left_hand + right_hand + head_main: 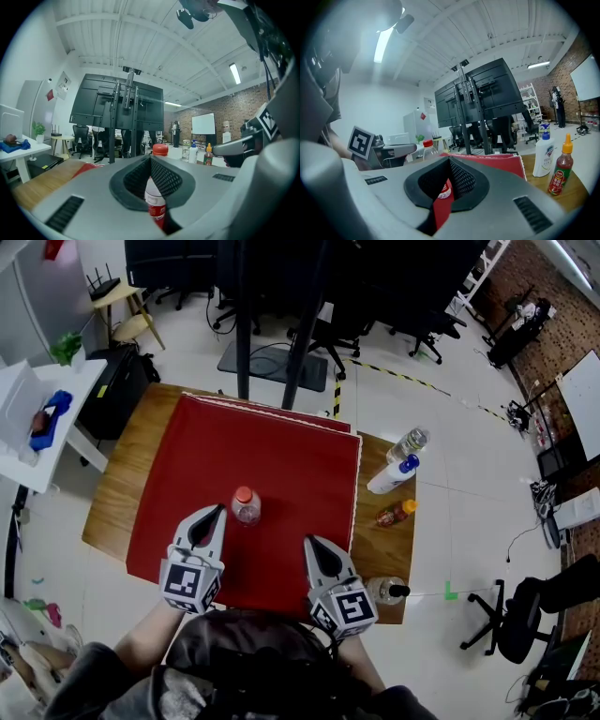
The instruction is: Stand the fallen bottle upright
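Now I see the bottle (246,506) standing upright on the red cloth (281,451), cap up, just beside the tip of my left gripper (218,511). That gripper's jaws are pressed together, holding nothing. My right gripper (309,542) sits further right, clear of the bottle, its jaws likewise together and empty.

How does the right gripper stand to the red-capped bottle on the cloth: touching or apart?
Apart. The head view shows bare red cloth between the right gripper and the red-capped bottle.
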`<action>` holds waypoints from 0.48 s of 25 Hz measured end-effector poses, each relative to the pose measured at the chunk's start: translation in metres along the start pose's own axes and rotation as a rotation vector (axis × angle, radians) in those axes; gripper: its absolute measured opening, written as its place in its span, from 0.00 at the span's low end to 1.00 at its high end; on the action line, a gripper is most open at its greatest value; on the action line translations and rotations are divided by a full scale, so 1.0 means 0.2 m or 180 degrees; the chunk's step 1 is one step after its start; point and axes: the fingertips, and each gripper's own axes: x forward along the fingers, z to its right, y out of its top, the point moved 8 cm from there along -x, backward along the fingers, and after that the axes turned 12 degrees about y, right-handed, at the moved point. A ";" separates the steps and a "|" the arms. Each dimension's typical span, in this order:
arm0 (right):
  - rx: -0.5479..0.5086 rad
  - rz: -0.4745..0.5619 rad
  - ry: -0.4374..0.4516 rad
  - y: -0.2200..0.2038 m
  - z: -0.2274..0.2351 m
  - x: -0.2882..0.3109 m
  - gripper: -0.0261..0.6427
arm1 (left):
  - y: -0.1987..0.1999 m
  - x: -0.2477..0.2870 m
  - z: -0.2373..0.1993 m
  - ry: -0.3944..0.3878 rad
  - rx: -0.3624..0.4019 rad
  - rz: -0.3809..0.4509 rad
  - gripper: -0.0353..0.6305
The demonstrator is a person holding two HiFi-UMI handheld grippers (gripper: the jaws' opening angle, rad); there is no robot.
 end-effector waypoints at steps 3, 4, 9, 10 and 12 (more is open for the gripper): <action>0.0010 -0.0001 0.0019 0.00 -0.01 0.01 0.05 | -0.01 -0.01 -0.01 0.0008 -0.0024 -0.0048 0.09; 0.0011 0.0001 0.0025 0.00 -0.02 0.01 0.05 | -0.01 -0.01 -0.01 0.0012 -0.0041 -0.0067 0.09; 0.0034 -0.0002 0.0029 -0.01 -0.01 0.02 0.05 | 0.01 -0.03 -0.03 0.0086 -0.0067 -0.0027 0.09; 0.0043 -0.0003 0.0026 -0.01 -0.01 0.03 0.05 | 0.00 -0.02 -0.03 0.0088 -0.0065 -0.0043 0.09; 0.0061 -0.0004 0.0022 -0.02 -0.01 0.04 0.05 | 0.00 -0.02 -0.05 0.0090 -0.0049 -0.0089 0.09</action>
